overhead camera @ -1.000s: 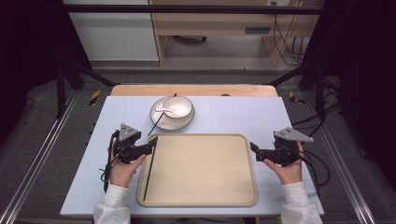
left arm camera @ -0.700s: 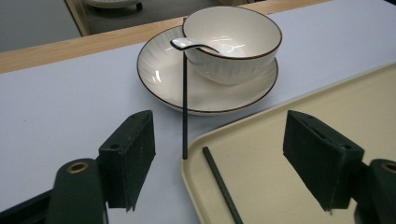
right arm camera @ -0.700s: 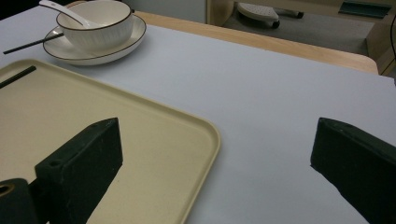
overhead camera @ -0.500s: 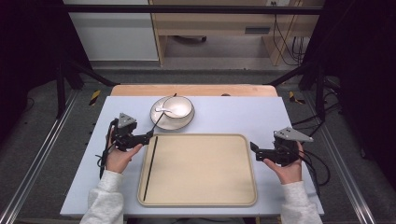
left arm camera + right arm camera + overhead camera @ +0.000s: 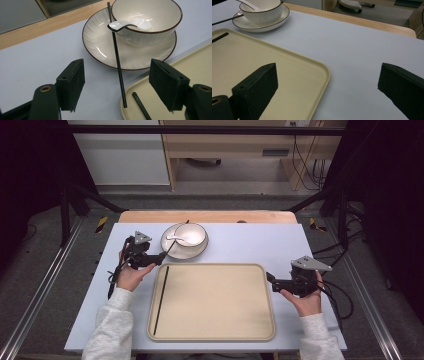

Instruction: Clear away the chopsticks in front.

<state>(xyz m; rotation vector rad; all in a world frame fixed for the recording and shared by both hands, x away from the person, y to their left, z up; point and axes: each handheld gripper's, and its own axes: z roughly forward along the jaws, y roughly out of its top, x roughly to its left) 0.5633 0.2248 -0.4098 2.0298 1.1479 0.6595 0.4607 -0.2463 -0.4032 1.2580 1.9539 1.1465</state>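
Here the black chopstick (image 5: pixel 118 60) slants across the plate (image 5: pixel 98 41) toward the tray (image 5: pixel 215 320), between the wide-open left gripper (image 5: pixel 117 82).

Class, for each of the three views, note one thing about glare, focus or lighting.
High view: dark surroundings, the tray evenly lit and a bit soft. Left gripper view: bright glare streaks inside the bowl and on the plate. Right gripper view: the near claw pads look blurred, the table sharper.
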